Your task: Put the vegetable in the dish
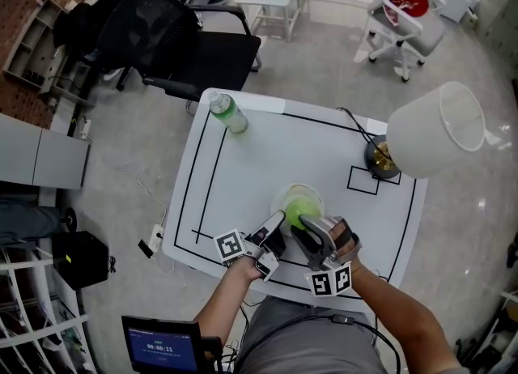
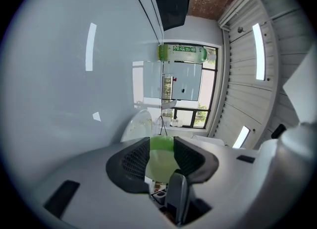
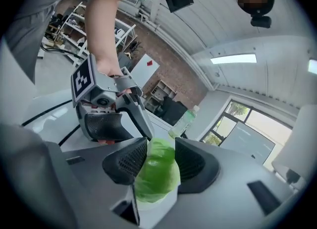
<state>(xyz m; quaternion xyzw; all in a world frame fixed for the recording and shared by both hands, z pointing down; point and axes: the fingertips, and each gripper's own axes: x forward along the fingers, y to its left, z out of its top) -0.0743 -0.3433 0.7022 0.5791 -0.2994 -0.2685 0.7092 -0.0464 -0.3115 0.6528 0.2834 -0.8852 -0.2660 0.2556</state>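
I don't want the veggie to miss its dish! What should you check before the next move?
1. The vegetable sits between the right gripper jaws: ok.
2. Its pads press on the vegetable: cannot tell.
3. In the head view the vegetable is over the dish: ok.
4. The vegetable rests on the dish's bottom: cannot tell.
5. The left gripper has its jaws apart: ok.
6. The bottle and lamp stand away from the dish: ok.
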